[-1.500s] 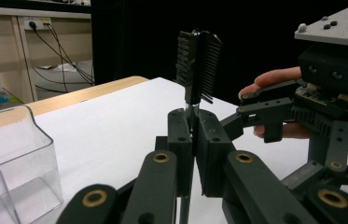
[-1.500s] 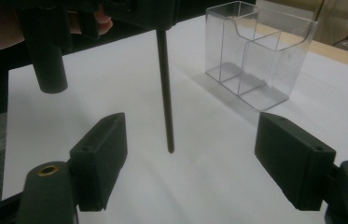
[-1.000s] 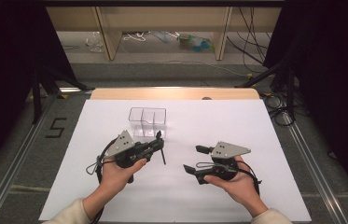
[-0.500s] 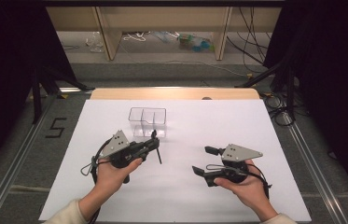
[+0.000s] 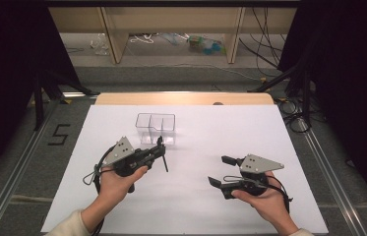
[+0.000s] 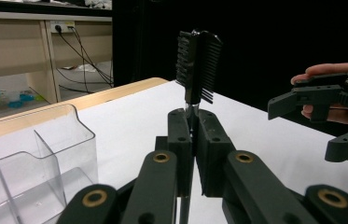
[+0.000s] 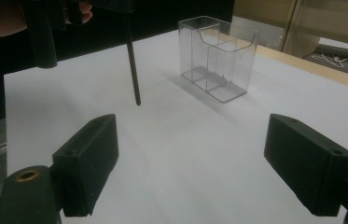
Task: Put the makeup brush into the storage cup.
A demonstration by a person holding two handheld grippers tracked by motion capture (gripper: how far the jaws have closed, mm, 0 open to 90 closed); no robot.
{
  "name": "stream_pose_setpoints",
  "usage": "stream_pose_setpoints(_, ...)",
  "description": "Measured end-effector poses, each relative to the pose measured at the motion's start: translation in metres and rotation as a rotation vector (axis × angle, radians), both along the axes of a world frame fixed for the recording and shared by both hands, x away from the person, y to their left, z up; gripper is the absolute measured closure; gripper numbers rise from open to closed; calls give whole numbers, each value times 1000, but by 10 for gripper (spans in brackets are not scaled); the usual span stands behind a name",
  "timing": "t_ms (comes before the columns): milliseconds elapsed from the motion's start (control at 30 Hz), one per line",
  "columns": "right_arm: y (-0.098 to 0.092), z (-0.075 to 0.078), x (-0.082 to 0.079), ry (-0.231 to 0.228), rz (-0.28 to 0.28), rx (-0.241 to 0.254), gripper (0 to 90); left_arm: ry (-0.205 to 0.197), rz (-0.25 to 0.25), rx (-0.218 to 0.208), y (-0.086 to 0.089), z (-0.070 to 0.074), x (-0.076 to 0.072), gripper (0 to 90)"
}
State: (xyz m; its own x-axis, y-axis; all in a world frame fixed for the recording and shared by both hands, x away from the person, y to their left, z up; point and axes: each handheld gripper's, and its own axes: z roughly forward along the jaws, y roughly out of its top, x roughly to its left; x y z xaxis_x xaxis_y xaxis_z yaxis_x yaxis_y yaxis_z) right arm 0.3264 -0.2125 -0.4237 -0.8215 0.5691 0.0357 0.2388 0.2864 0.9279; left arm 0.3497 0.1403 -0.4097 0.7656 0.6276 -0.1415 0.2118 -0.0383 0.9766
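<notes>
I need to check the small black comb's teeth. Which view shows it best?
The left gripper view: the comb stands upright, clamped in the left gripper, teeth plain. The high view gives a thin dark stick; the right gripper view its handle tip.

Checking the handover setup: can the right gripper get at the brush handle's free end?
Probably yes: the right gripper is open, and the black brush handle hangs free above bare white table, clamped in the left gripper.
</notes>
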Motion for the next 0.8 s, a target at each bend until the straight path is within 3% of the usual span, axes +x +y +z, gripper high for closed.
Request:
stream_pose_setpoints(400, -9, -3, -3, -5, -19, 3, 181, -5, 14, 1, 6, 1, 0, 849)
stream_pose_setpoints(433, -10, -3, -3, 3, -15, -1, 179, -255, 63, 214, 22, 8, 16, 849)
stream_pose_setpoints(567, -10, -3, -4, 4, -19, -1, 179, -238, 27, 193, 22, 9, 16, 849)
stream_pose_setpoints(800, -12, -3, -5, -4, -21, 6, 177, -255, 37, 210, 27, 10, 17, 850)
